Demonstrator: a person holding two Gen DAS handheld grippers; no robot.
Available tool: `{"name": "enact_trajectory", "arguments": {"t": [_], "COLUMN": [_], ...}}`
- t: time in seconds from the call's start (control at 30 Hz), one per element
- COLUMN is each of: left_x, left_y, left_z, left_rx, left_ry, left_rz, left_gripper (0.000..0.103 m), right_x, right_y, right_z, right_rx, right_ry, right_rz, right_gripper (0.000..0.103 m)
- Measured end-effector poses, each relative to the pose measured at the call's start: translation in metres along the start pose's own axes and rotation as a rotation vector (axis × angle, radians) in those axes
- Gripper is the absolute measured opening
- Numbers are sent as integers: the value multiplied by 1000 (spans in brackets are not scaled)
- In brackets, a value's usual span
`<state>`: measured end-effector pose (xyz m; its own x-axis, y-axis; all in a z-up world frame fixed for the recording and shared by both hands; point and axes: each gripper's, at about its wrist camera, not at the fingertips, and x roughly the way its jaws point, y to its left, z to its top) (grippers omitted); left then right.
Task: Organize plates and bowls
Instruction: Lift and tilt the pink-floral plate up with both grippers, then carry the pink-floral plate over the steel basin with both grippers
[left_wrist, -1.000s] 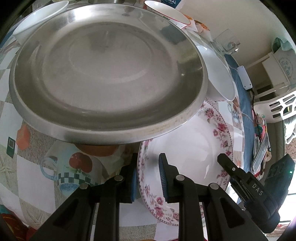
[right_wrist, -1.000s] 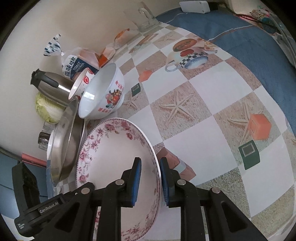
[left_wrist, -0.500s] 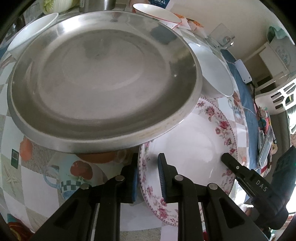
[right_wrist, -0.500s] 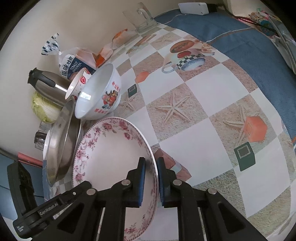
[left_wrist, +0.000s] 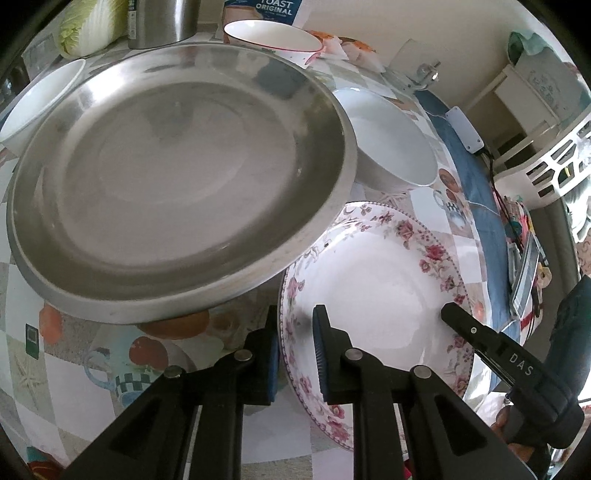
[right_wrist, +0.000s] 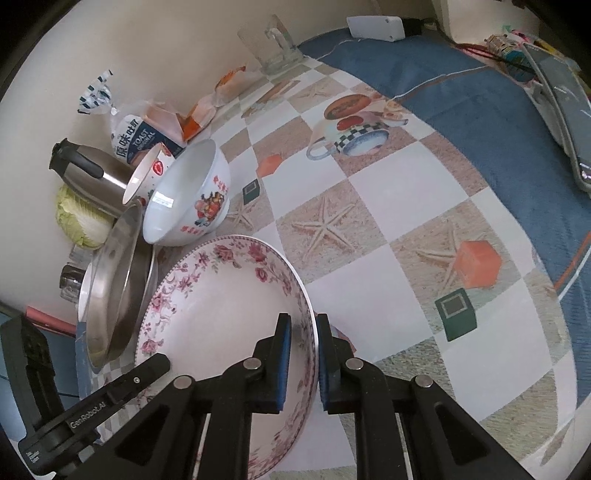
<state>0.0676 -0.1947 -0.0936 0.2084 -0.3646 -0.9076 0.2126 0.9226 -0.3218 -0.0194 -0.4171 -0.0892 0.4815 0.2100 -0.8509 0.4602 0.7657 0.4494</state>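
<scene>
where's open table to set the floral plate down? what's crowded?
Free: the tablecloth right of the floral plate, out to the blue cloth, is bare. Crowded: the wall side, where the steel plate, printed bowl, kettle and cabbage bunch together.

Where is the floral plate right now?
The floral plate is gripped at opposite rims by both tongs, left and right, beside the steel tray, near the white bowl.

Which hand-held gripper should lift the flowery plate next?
Neither alone: both. The left hand-held gripper and right hand-held gripper are each shut on opposite rims of the flowery plate, so lifting together looks steadiest.
</scene>
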Motion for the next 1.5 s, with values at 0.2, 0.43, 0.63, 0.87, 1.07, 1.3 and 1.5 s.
{"name": "enact_trajectory", "arguments": {"t": [0.2, 0.43, 0.63, 0.87, 1.07, 1.3, 1.5], "left_x": [-7, -13, -18, -24, -31, -43, -55], "left_y": [1, -1, -6, -12, -17, -17, -10], "left_z": [0, 2, 3, 2, 5, 8, 14], "left_rx": [16, 28, 45, 76, 94, 104, 101], "left_ry": [-16, -27, -36, -54, -77, -121, -158], "left_rz": [-5, -26, -47, -54, -61, -69, -75], "left_gripper": [17, 17, 17, 17, 17, 17, 17], "right_x": [-7, -16, -28, -38, -46, -56, -60], "right_y": [8, 14, 16, 16, 17, 23, 35], "right_z": [1, 1, 1, 1, 1, 2, 2], "right_rx": [-37, -56, -66, -58, -62, -69, -87], "right_ry": [-18, -45, -74, -99, -125, -163, -190], "right_rz": [-26, -44, -51, -56, -51, -36, -16], "right_gripper": [14, 14, 14, 14, 14, 14, 14]}}
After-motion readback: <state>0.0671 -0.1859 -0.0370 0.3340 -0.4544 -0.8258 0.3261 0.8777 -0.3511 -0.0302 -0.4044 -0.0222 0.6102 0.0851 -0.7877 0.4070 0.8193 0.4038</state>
